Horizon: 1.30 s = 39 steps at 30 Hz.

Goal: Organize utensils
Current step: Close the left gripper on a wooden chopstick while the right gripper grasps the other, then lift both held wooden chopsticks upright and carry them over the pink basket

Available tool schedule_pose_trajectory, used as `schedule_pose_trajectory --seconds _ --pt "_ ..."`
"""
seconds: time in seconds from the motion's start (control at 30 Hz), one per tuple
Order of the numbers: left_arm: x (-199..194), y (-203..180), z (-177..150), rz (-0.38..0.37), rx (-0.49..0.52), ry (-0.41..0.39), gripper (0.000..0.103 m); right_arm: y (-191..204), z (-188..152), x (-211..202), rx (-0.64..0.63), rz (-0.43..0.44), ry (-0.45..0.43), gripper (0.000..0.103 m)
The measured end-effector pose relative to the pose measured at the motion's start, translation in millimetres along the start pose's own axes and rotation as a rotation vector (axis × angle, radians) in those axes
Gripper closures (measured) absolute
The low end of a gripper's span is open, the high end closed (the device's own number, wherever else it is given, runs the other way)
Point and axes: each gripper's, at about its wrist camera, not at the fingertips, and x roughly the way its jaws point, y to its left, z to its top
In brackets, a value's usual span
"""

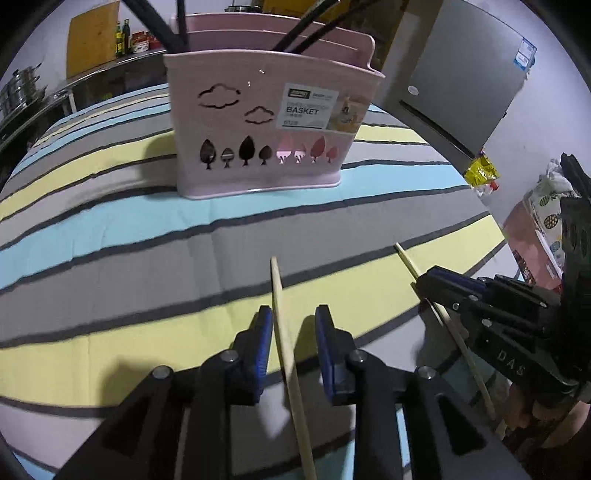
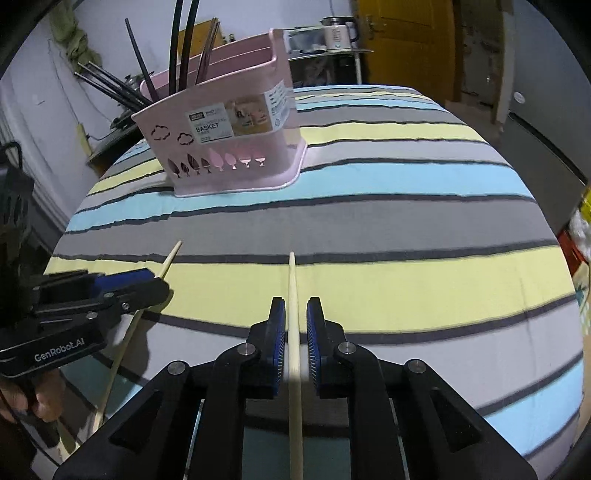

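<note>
Picking-up step: each gripper's parted fingers (image 1: 263,343) (image 2: 277,332) straddling a pale wooden chopstick (image 1: 284,343) (image 2: 294,332), ungripped; next, closing, then carrying to pink plastic basket (image 1: 258,122).

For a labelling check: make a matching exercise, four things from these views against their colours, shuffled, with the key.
Things:
1 basket
2 fridge
3 door
4 sticks in basket

Colours:
a grey
b black
c pink
d orange-yellow

Pairs: 1-c, 2-a, 3-d, 4-b
</note>
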Motion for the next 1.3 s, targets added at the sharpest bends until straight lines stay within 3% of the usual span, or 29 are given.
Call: schedule_pose_trajectory --seconds 0.27,0.4,0.5,1.3 --pt "10 -15 9 0.064 0.092 0.007 0.079 10 15 15 -0.056 0.005 0.031 0.094" --pt "11 -14 14 0.069 0.088 0.022 0.096 6 19 15 -0.034 0.024 0.040 0.098" --pt "7 -9 17 0.052 0.072 0.019 0.096 5 21 8 -0.024 0.034 0.029 0.098" --pt "-135 -18 75 -0.007 0.106 -0.264 0.097 29 76 -116 -0.058 0.072 -0.268 0.098"
